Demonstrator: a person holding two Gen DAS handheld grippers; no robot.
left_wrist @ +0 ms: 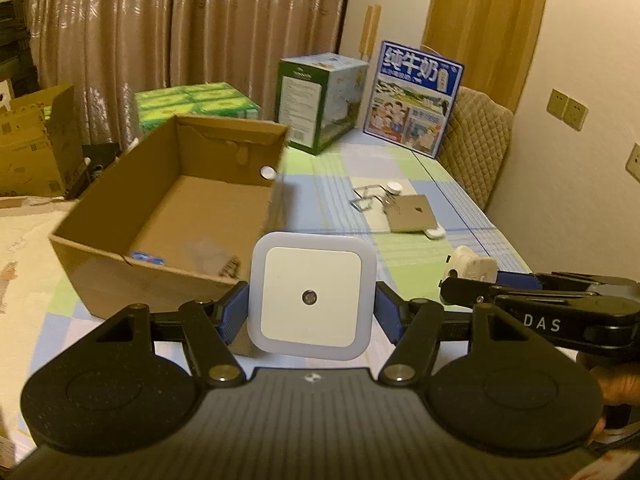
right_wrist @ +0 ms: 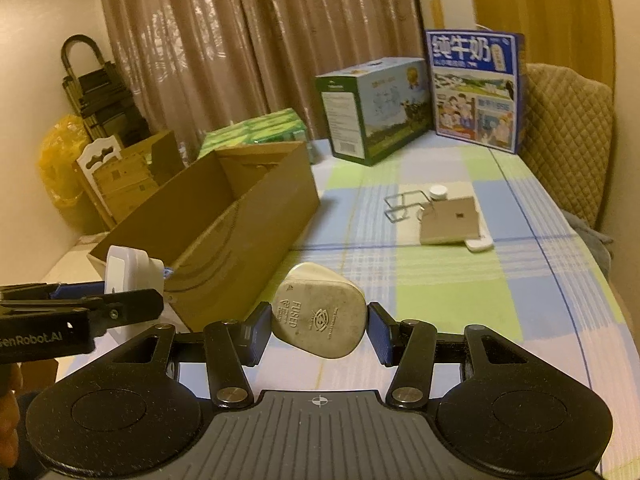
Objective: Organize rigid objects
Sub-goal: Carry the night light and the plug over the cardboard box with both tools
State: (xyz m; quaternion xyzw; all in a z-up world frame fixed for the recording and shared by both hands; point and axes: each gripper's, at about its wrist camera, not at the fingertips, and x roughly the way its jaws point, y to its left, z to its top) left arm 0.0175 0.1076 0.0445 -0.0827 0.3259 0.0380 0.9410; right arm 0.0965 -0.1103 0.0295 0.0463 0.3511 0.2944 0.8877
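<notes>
1. An open cardboard box sits on the left half of the tabletop, with a blue packet and some clear wrapping on its floor.
2. Far behind it stand green packs, a green carton and a blue milk box; a padded chair backs the right edge.
3. Mid-tabletop on the right lie a wire clip, a small white cap, a flat tan square and a white piece touching its near corner.
4. The checked cloth between the box and that cluster is bare.
5. The left gripper holds a square white night light, its face with a small round sensor toward the camera, just beside the box's near right corner.
6. The right gripper has its fingers closed on a rounded off-white plug marked "FUSED", held above the cloth near the box's right wall.
</notes>
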